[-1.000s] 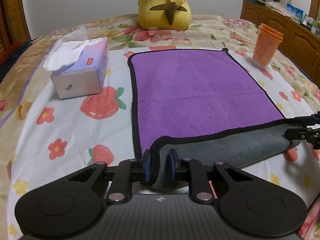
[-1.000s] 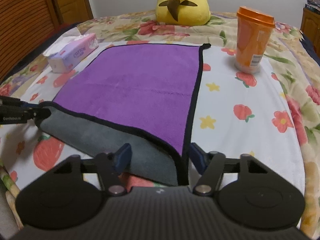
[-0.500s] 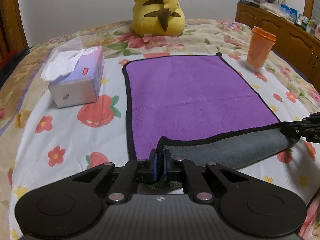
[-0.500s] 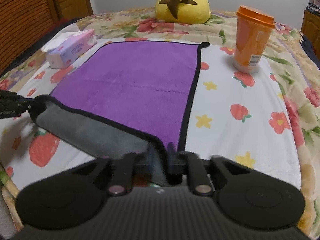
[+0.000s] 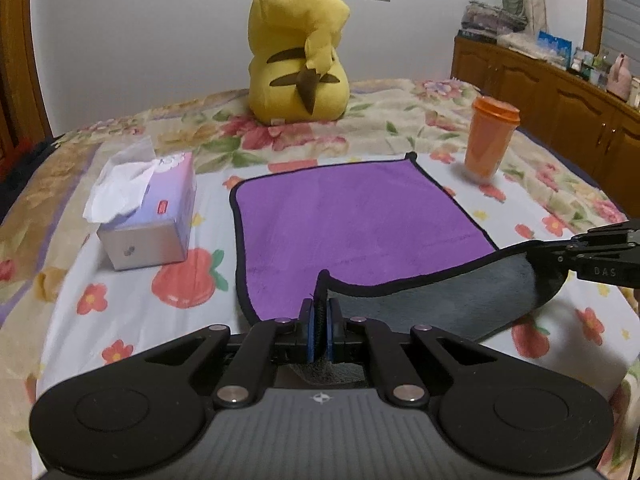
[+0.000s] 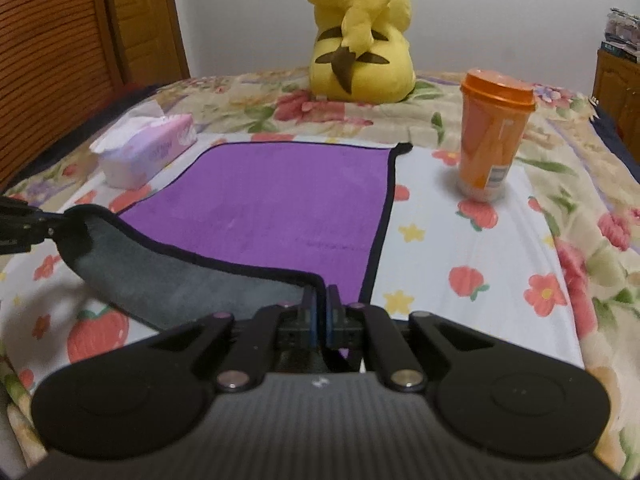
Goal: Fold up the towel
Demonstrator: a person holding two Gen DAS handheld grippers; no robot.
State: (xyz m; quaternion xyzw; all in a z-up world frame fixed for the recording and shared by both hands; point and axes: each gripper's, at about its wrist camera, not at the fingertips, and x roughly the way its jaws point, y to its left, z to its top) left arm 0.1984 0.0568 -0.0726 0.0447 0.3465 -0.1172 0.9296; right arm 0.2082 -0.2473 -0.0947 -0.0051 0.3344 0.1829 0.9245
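A purple towel (image 5: 352,216) with a black hem and a grey underside lies on the bed; it also shows in the right wrist view (image 6: 280,204). My left gripper (image 5: 319,322) is shut on its near left corner. My right gripper (image 6: 319,312) is shut on its near right corner. Both corners are lifted, so the near edge curls up and shows the grey underside (image 5: 432,300). The right gripper shows at the right edge of the left wrist view (image 5: 600,256).
A tissue box (image 5: 152,216) stands left of the towel and an orange lidded cup (image 5: 488,140) right of it. A yellow plush toy (image 5: 300,52) sits at the far end of the bed. Wooden cabinets (image 5: 560,84) run along the right.
Both grippers have closed on the near corners and risen, lifting the near edge off the bed. The right gripper was open one second ago.
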